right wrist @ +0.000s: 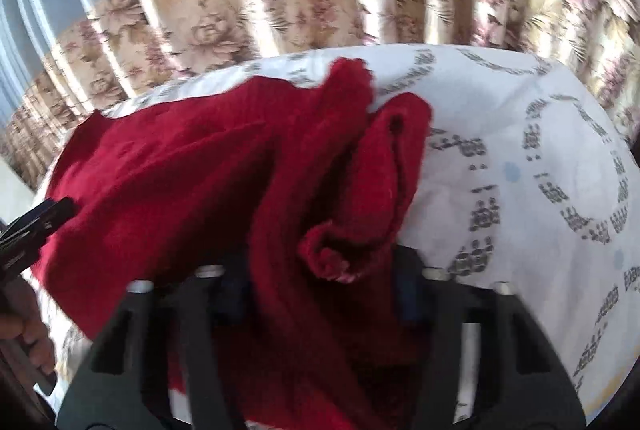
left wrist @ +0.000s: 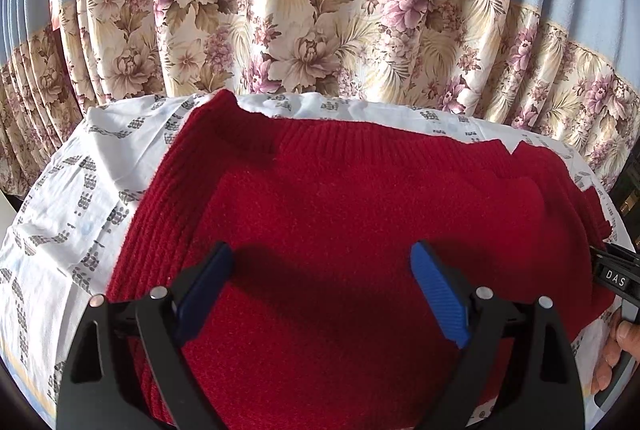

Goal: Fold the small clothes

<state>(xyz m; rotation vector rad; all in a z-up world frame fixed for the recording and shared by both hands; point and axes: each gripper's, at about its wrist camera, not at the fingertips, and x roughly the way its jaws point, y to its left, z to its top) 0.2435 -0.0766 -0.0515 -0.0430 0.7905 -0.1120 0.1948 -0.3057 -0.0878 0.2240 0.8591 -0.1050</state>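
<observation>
A red knit sweater (left wrist: 352, 190) lies on the white patterned cloth (left wrist: 72, 190) that covers the table. My left gripper (left wrist: 320, 270) is open and hovers just above the sweater's body, with blue pads (left wrist: 440, 290) spread wide. In the blurred right wrist view the sweater (right wrist: 180, 182) is bunched, with a sleeve (right wrist: 380, 182) draped over my right gripper (right wrist: 320, 294). The right fingers (right wrist: 404, 290) stand apart with red fabric between and over them; whether they pinch it is hidden. The right gripper's tip also shows in the left wrist view (left wrist: 612, 270) at the sweater's right edge.
A floral and blue curtain (left wrist: 320, 30) hangs right behind the table. The white cloth (right wrist: 520, 170) extends to the right of the sweater. A hand (left wrist: 616, 350) holds the right gripper's handle at the right edge. The left gripper's tip (right wrist: 36, 226) shows at the far left.
</observation>
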